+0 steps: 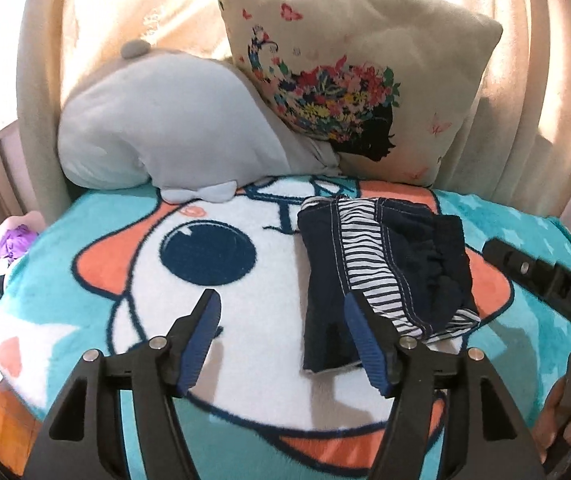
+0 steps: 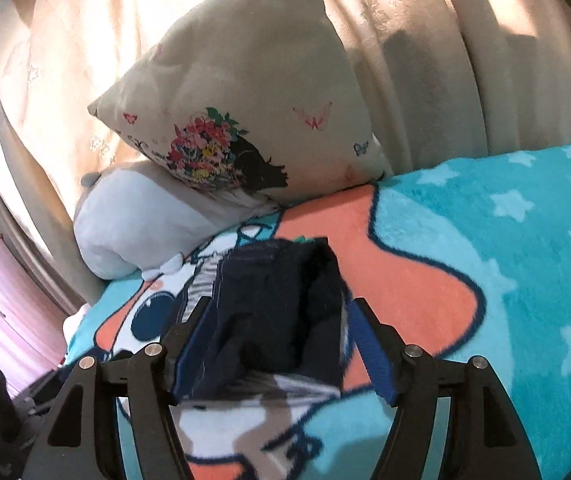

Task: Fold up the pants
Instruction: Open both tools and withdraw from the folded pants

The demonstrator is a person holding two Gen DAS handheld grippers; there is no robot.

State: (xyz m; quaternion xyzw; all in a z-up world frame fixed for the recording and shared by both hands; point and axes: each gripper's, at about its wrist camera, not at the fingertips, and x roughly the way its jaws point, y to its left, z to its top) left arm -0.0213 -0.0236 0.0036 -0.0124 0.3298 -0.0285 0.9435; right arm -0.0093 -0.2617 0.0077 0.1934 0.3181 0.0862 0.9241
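Lying folded on cartoon blanket (image 1: pixel 245 344), pants (image 1: pixel 381 272) (pillows, curtain behind); both grippers' fingers wide.

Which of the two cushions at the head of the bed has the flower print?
The beige pillow leaning upright on the right, printed with flowers and butterflies. The pale blue plush cushion beside it is plain.

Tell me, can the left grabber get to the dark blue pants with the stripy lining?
Probably yes. The left gripper is open and empty, and the folded dark blue pants with the stripy lining lie just ahead of its right finger on the teal cartoon blanket, with nothing between.
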